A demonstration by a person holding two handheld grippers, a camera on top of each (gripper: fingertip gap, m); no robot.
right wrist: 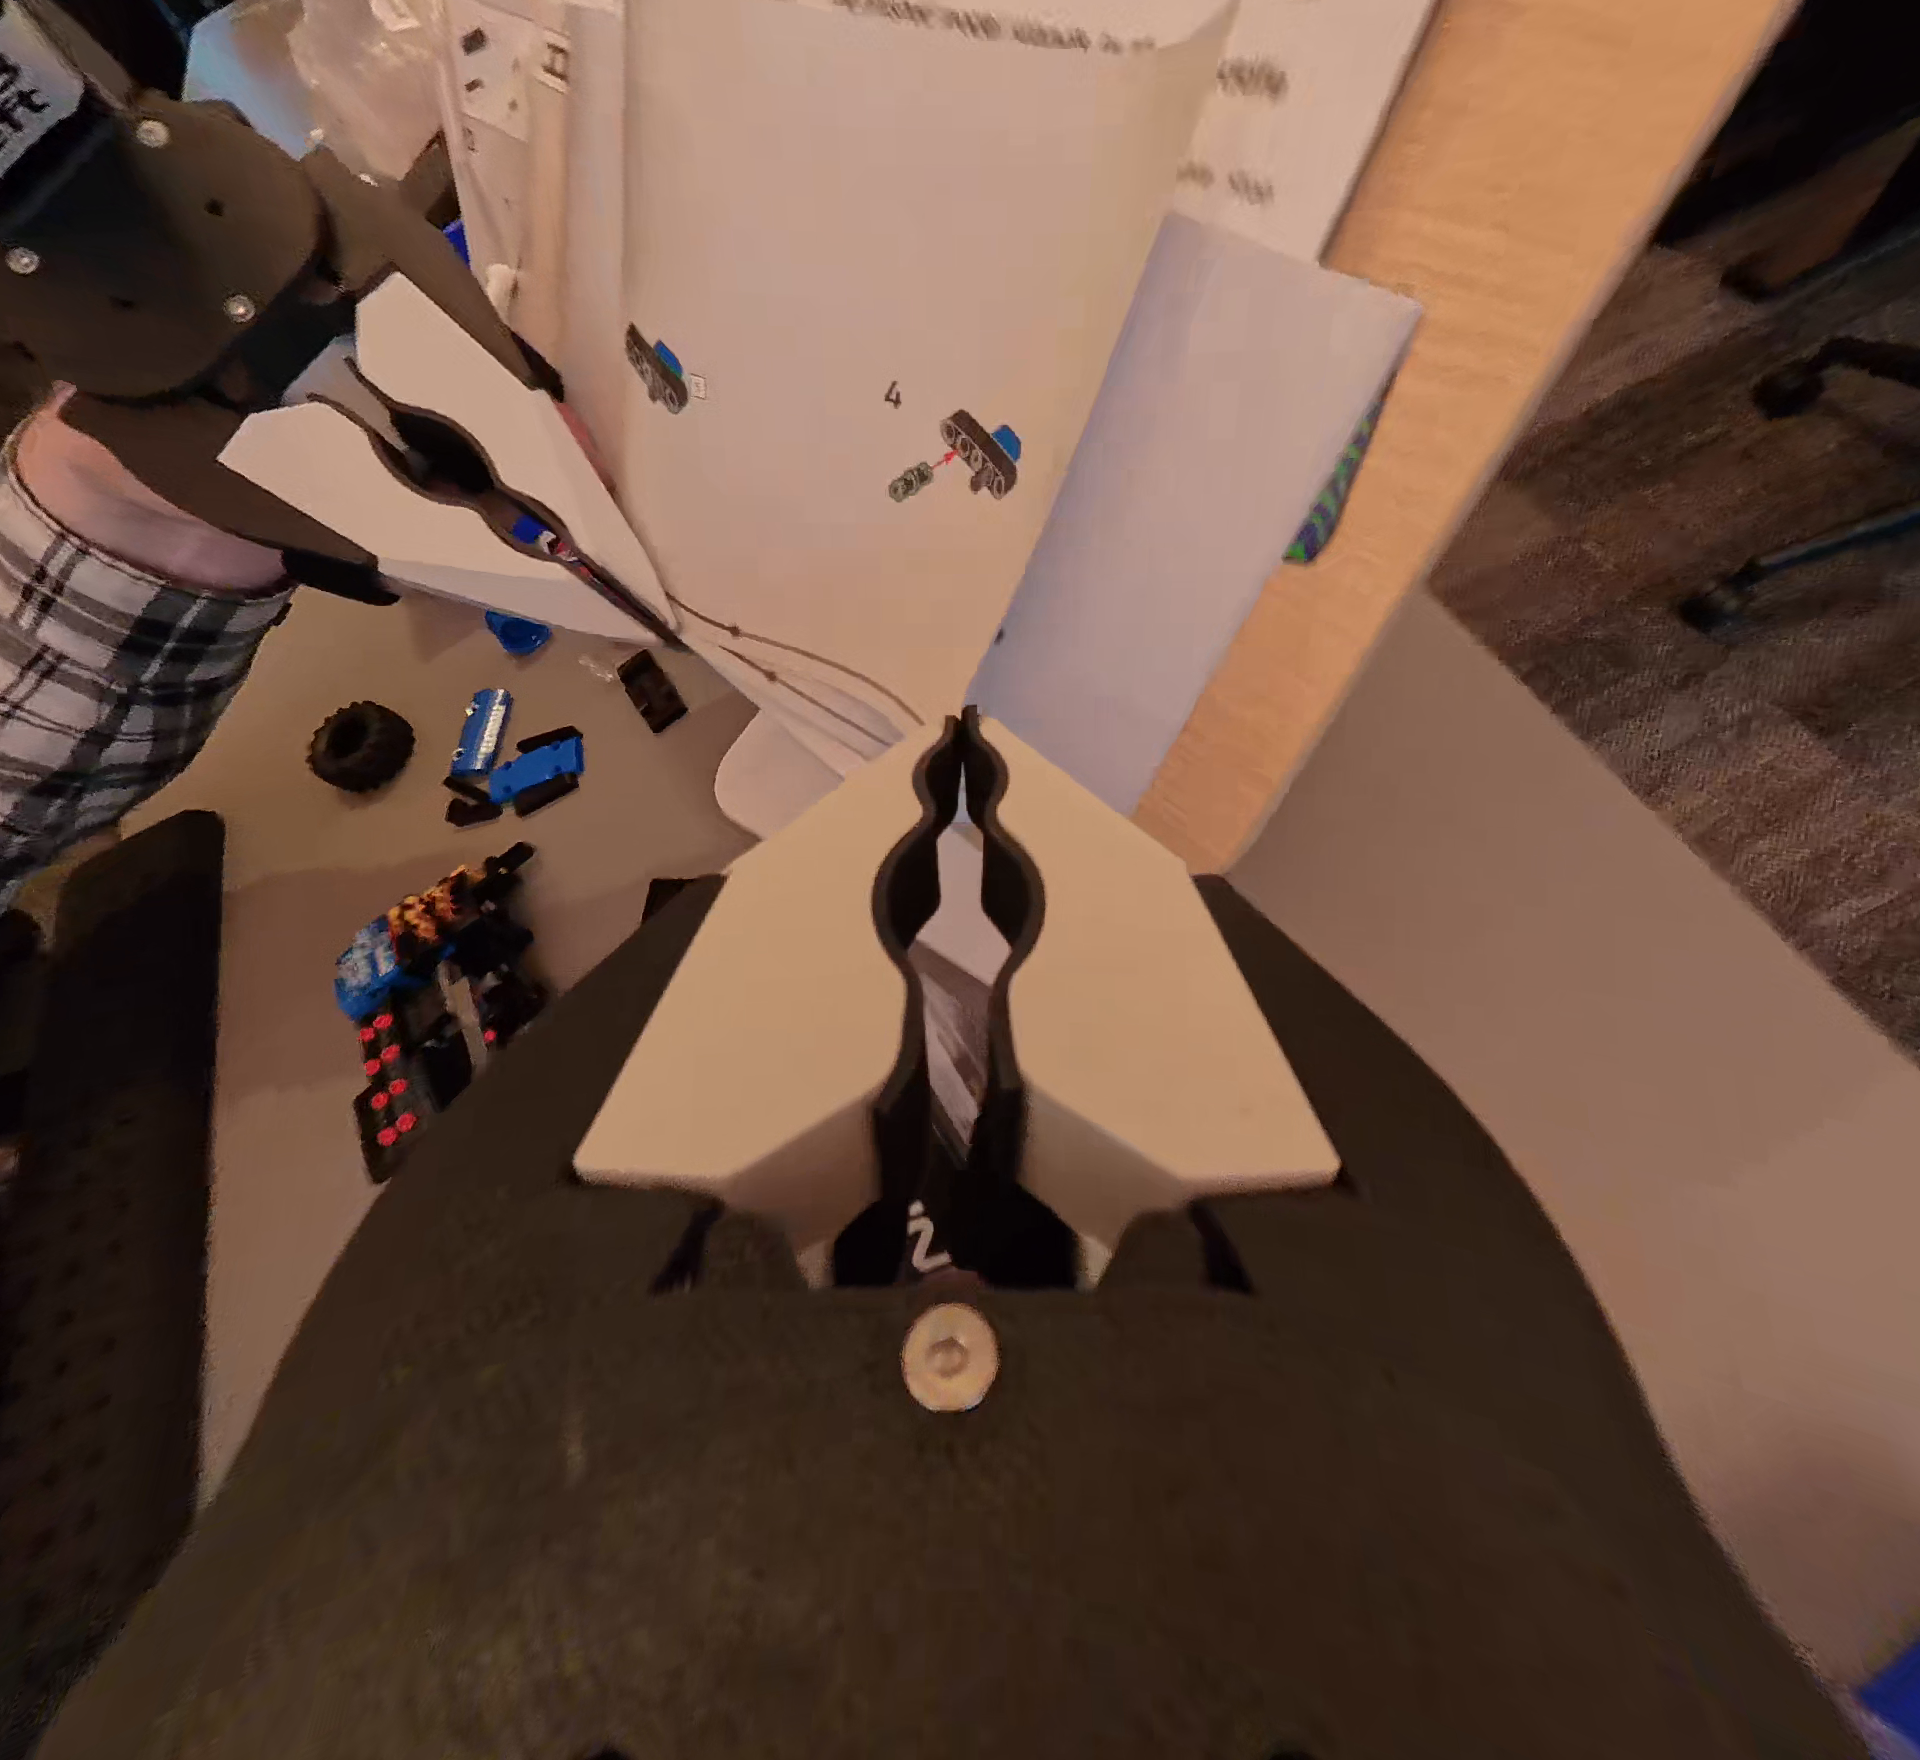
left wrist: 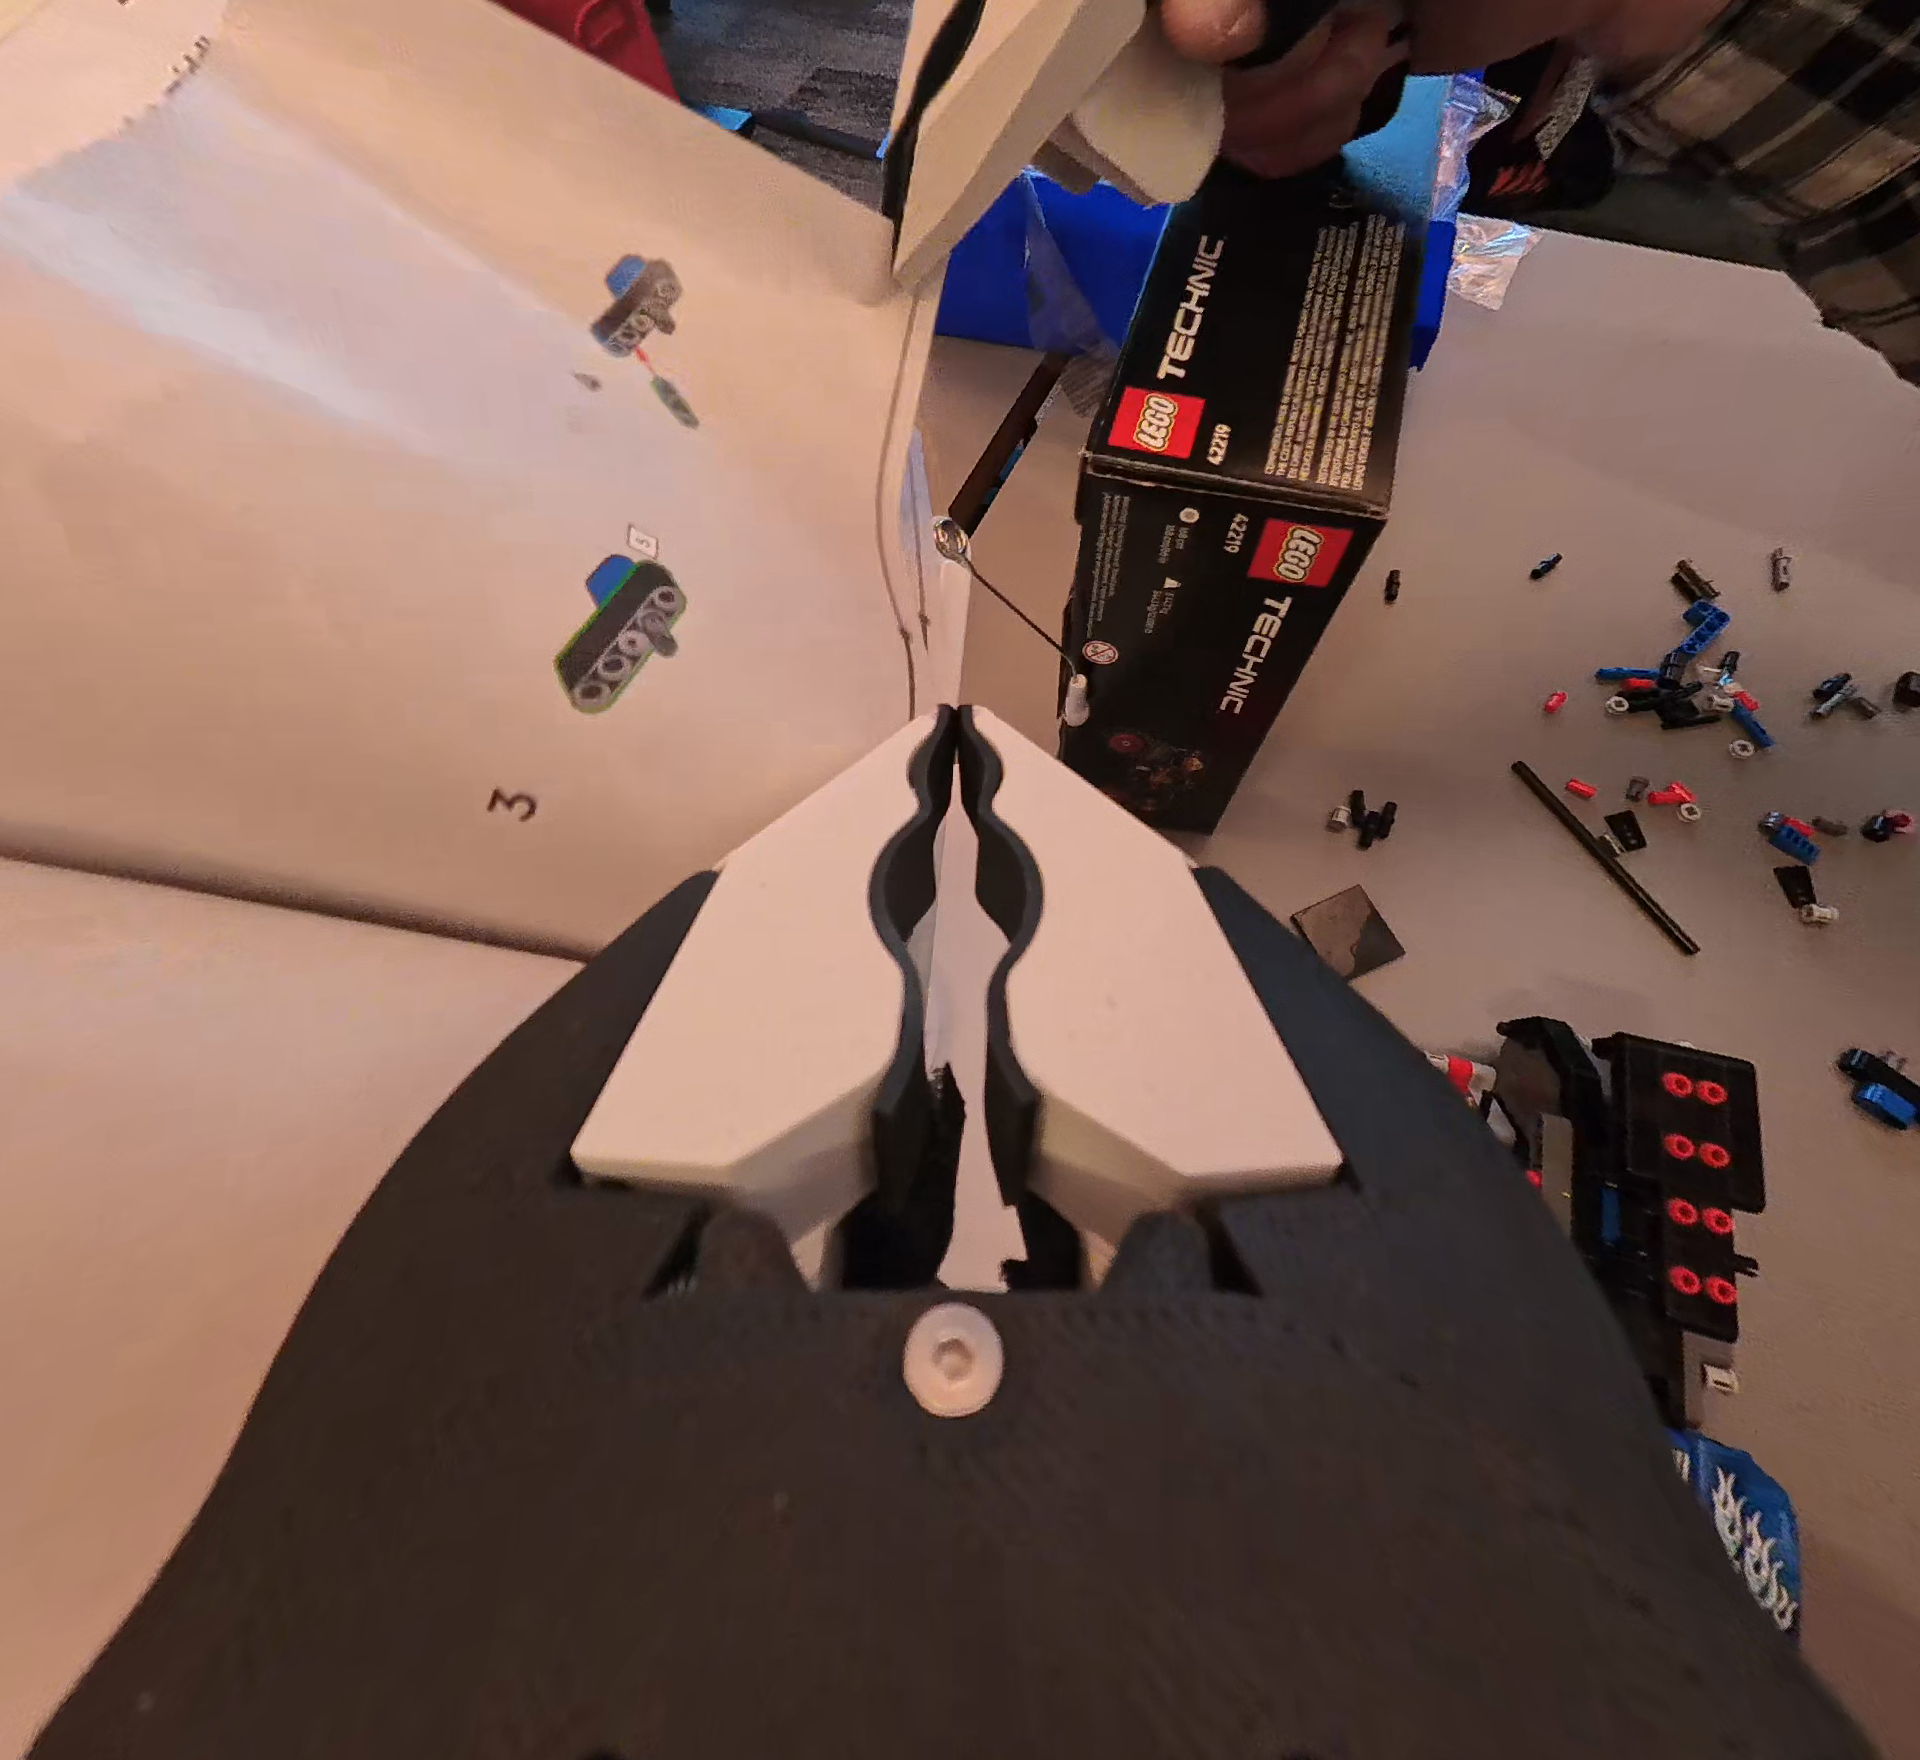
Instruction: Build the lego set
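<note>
White finger wedges on my left gripper [left wrist: 954,723] are pressed together at the centre of the left wrist view, pinching the edge of the instruction booklet [left wrist: 436,484], whose paper runs down between the pads. My right gripper [right wrist: 961,742] is likewise squeezed shut at the centre of its own view, clamped on another page edge of the same booklet (I can see paper in the gap behind the tips). In the left wrist view the right gripper also enters from the top centre, nipping the page from above.

I judge the step in hand is turning or spreading pages, not joining bricks. The open pages show small drawings of a dark beam with a blue piece. Next, I would lay the booklet flat, let go with one gripper, and fetch the pictured parts without creasing the paper.

Out from the grippers, the black set box [left wrist: 1236,505] stands upright right of centre in the left wrist view, with loose pieces [left wrist: 1704,702] scattered on the table [left wrist: 1662,422] toward the right edge. The partly built black model [left wrist: 1673,1180] with red pins lies at lower right; a black tyre [right wrist: 362,744] sits at left in the right wrist view.

Much of the table beneath the pages is hidden. The small parts are too tiny to sort by type, and the upper part of the right wrist view is blurred.
</note>
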